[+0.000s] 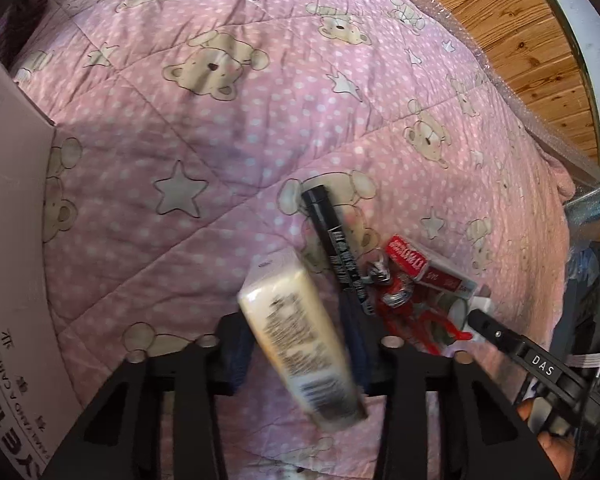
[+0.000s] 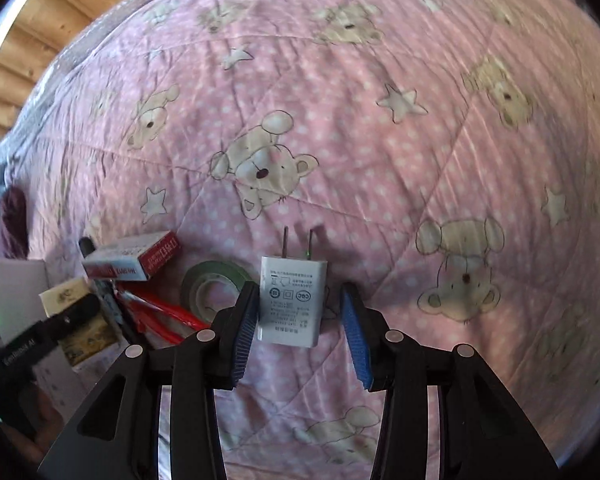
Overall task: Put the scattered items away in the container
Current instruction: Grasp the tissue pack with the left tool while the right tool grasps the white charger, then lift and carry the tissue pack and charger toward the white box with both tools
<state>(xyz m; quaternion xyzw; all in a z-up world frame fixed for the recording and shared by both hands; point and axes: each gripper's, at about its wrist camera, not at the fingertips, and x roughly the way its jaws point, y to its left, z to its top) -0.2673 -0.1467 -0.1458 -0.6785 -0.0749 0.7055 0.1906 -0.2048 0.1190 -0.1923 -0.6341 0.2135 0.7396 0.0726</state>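
The left gripper [image 1: 300, 344] is clamped on a cream-coloured packet [image 1: 300, 336] wrapped in clear film with dark print on its side; the packet sits tilted between the two fingers, its upper end leaning left and its lower end running back toward the camera, blurred. Just beyond the right finger of this gripper lies a black marker [image 1: 336, 240], its cap end pointing away, and touching its right side is a red and silver toy figure [image 1: 400, 300] lying over a red and white small box [image 1: 416, 264]. To the gripper's far left stands the pale wall of a cardboard container [image 1: 12, 208] with printing on its flap. Everything rests on a pink quilt [image 1: 220, 120] patterned with bears and stars. The right gripper [image 2: 300, 320] stands fairly wide, its blue-ribbed pads [image 2: 356, 332] on either side of a white plug adapter [image 2: 290, 300] — the left pad touches or nearly touches the adapter's edge, while a gap shows between the adapter and the right pad. The adapter lies flat on the quilt with its two prongs pointing away from the gripper. Just left of this gripper's left finger is a roll of green tape [image 2: 212, 284], lying flat, and further left the red and white box, the toy figure's red limbs and the held packet show together with the other gripper's dark finger.
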